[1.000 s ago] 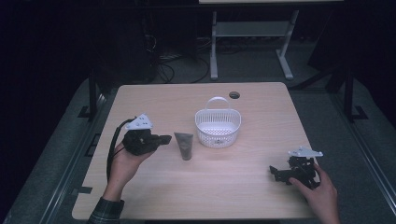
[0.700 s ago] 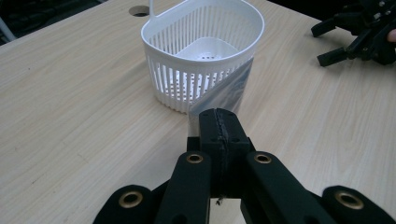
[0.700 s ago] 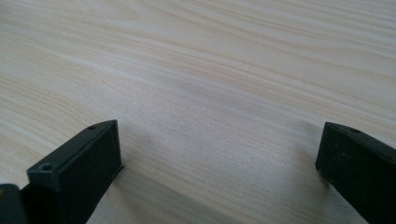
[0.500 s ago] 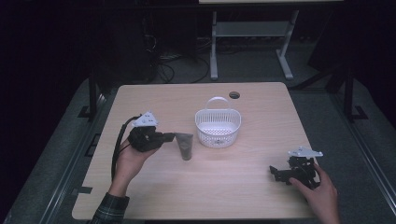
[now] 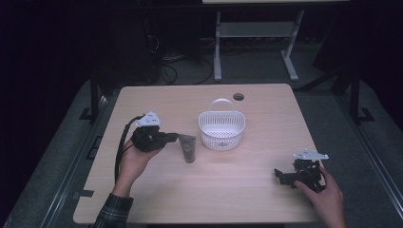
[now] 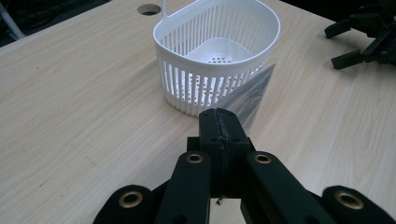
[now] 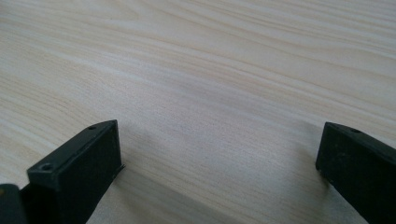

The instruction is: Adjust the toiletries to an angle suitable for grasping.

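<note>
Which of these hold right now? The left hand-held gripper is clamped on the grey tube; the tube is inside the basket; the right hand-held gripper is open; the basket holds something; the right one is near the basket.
1. The left hand-held gripper is shut on the grey tube. True.
2. The tube lies inside the white basket. False: it is outside, beside the basket.
3. The right hand-held gripper is open. True: only bare table lies between its jaws.
4. The basket holds something. False: it is empty.
5. The right hand-held gripper is next to the basket. False: it sits at the table's near right corner.
</note>
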Demonstrator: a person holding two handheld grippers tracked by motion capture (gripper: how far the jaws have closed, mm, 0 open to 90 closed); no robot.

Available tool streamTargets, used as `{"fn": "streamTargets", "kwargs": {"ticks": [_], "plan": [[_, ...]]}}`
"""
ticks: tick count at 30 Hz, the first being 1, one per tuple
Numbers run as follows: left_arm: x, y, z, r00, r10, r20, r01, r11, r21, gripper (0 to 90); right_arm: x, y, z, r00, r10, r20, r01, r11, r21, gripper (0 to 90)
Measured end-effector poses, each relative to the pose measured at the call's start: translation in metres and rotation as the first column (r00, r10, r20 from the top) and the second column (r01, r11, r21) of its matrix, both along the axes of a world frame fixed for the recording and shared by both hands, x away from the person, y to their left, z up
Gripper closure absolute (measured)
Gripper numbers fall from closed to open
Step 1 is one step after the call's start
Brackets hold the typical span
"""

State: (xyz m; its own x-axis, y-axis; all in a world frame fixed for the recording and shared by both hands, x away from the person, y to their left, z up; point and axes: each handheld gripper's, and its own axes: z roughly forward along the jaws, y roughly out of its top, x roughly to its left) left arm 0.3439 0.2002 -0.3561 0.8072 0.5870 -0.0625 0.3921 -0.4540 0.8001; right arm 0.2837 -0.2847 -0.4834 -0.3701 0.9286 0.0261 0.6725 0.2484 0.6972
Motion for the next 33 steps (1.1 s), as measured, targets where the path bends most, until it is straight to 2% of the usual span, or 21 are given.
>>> {"fn": "streamTargets", "kwargs": {"ticks": [20, 33], "plan": [[0.013, -0.005, -0.002, 0.9998, 0.017, -0.012, -0.017, 0.9998, 0.006, 89.6, 0.0, 0.0, 0.0, 1.0, 0.0, -0.001, 0.0, 1.0, 0.001, 0.0], [0.017, -0.008, -0.001, 0.9999, 0.016, -0.005, -0.016, 0.9998, 0.012, 89.6, 0.0, 0.0, 0.0, 1.0, 0.0, 0.0, 0.0, 1.0, -0.001, 0.0]]}}
